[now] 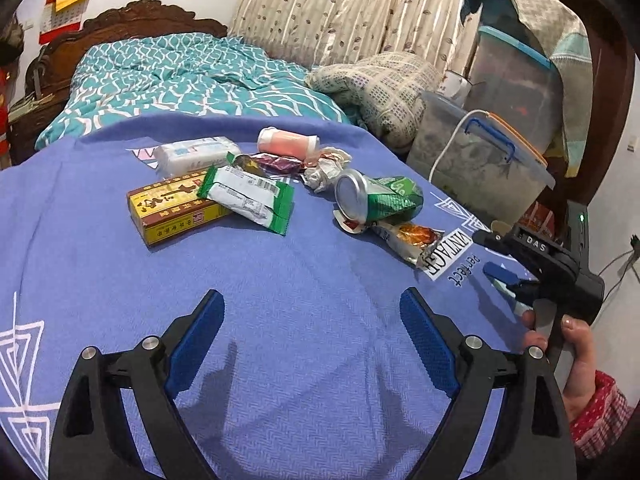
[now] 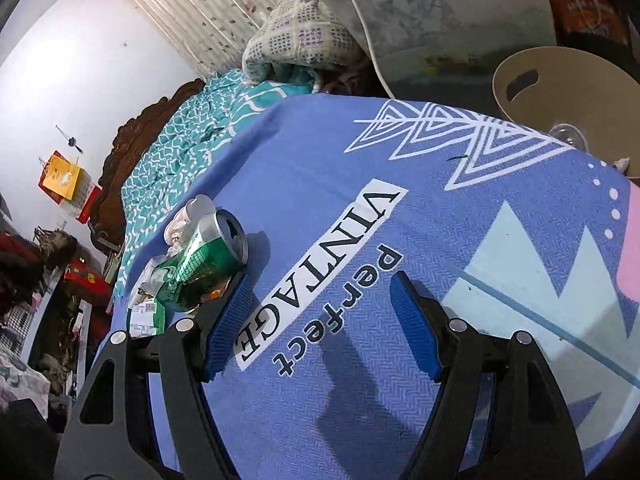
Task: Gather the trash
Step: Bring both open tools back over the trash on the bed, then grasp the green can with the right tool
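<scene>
1. both views are evenly bright, with soft indoor light and no harsh glare.
2. dull grey shadows of the gripper arms fall forward on the blue cloth (image 1: 100, 216), so light comes from behind and above.
3. the crushed green can (image 1: 376, 196) shows a pale sheen on its metal end.
4. fisheye bending curves the edges; corners go black.
5. the centre is sharp, the far room slightly soft.
</scene>
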